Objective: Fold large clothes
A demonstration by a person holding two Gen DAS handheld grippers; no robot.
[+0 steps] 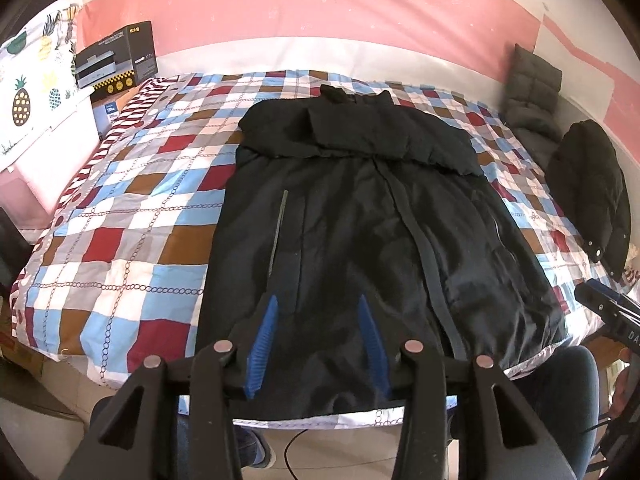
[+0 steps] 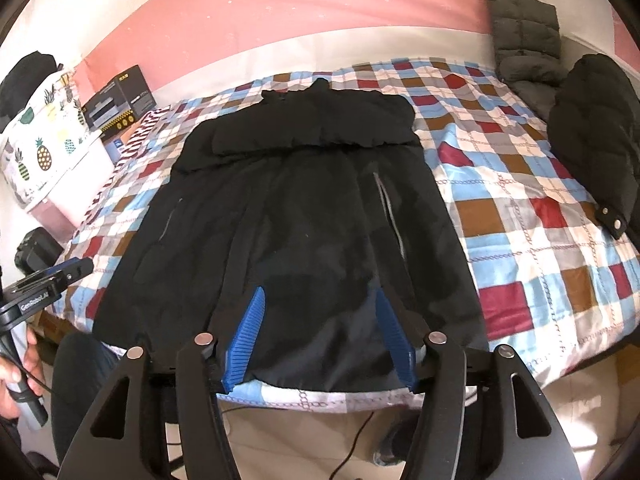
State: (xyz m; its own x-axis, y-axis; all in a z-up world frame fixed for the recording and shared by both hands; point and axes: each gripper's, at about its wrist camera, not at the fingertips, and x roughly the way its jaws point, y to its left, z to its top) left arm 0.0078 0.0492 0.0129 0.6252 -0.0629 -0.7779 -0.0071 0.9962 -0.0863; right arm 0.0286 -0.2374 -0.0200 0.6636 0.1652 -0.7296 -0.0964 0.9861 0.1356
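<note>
Left gripper point(image 1: 318, 312) part open, nothing between its blue fingers point(image 1: 262, 344), above the near hem of one black coat point(image 1: 360, 216). Right gripper point(image 2: 320, 304) wider, also empty, over the same hem. Coat lies flat, lengthwise, mid-bed on a checked quilt point(image 1: 120, 216), sleeves folded across the chest. Second dark jacket point(image 2: 592, 132) bunched at the bed's right edge. One grey cushion point(image 2: 524, 28) at the wall, two stacked boxes point(image 1: 116, 60) far left.

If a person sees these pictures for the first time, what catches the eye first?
First, the long black coat spread flat along the middle of the checkered bedspread. Next, the blue-tipped left tongs and right tongs standing open over its near hem. A second dark jacket lies at the bed's right edge.
</note>
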